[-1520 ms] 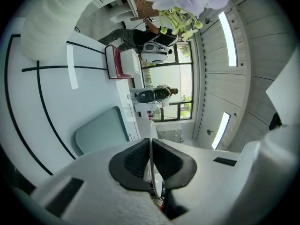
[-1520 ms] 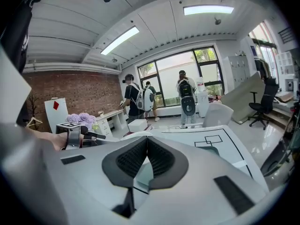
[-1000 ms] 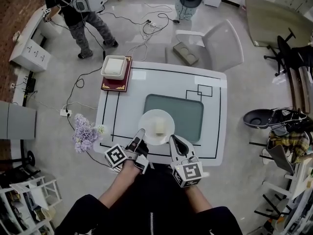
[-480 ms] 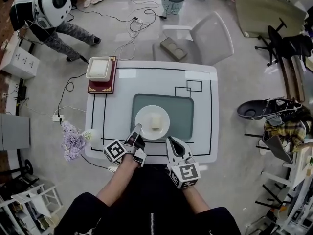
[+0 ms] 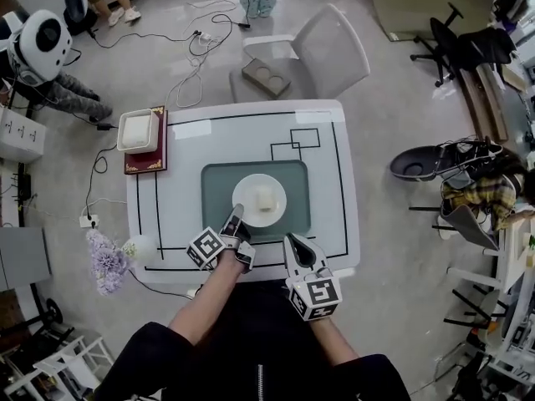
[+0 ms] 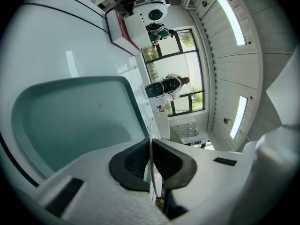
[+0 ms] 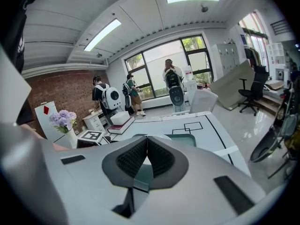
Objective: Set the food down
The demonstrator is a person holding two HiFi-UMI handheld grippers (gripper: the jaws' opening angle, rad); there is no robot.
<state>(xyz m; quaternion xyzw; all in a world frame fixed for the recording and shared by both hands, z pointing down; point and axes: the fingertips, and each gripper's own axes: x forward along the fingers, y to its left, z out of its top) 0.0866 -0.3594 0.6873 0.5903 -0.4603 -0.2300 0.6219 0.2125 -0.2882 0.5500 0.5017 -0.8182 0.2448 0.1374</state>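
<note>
White plate with a pale block of food on it lay over the green mat in the middle of the table. The left gripper was clamped on the plate's near-left rim. The right gripper, jaws together on nothing, hung just to its right over the table's near edge.

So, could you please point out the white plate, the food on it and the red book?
white plate (image 5: 276,215), head view, bare part near its rim.
food (image 5: 266,197), head view, top of the pale block.
red book (image 5: 146,164), head view, uncovered end of its cover.
</note>
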